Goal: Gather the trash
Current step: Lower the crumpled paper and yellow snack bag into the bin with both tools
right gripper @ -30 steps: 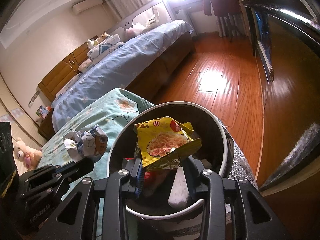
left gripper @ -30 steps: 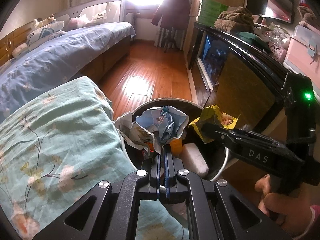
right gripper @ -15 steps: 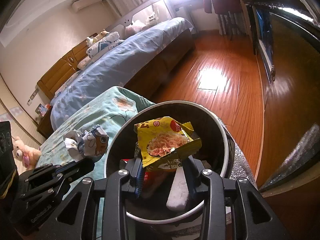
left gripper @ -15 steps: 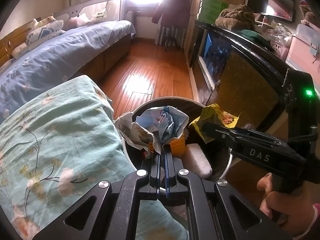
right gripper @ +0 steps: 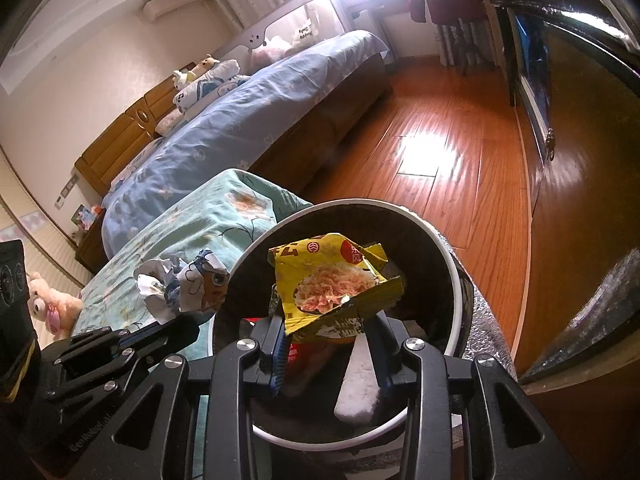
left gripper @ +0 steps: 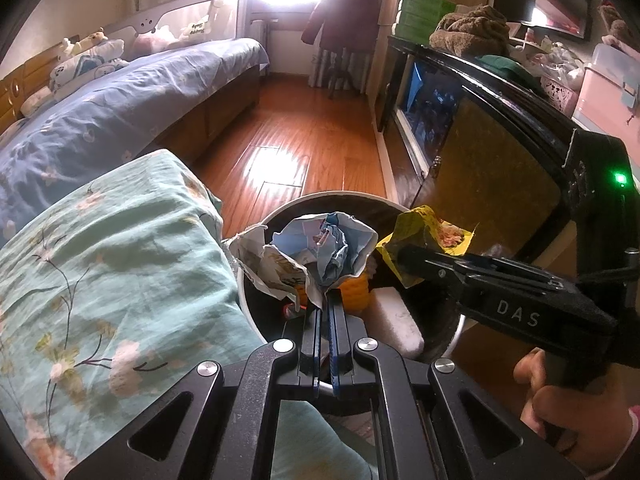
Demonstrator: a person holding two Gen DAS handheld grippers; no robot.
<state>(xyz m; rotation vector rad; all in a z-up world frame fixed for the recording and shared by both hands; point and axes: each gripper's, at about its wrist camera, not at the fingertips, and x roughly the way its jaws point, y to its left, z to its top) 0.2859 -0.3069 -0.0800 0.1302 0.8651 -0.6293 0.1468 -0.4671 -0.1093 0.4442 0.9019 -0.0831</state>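
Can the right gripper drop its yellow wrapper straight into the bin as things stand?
Probably yes. The right gripper holds the yellow wrapper directly over the open bin, with nothing between them. The crumpled paper in the left gripper sits off to one side.

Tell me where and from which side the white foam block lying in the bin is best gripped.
Probably grip the white foam block across its narrow width, coming from above through the open top of the bin. It lies as a long slab among other trash, with its sides free.
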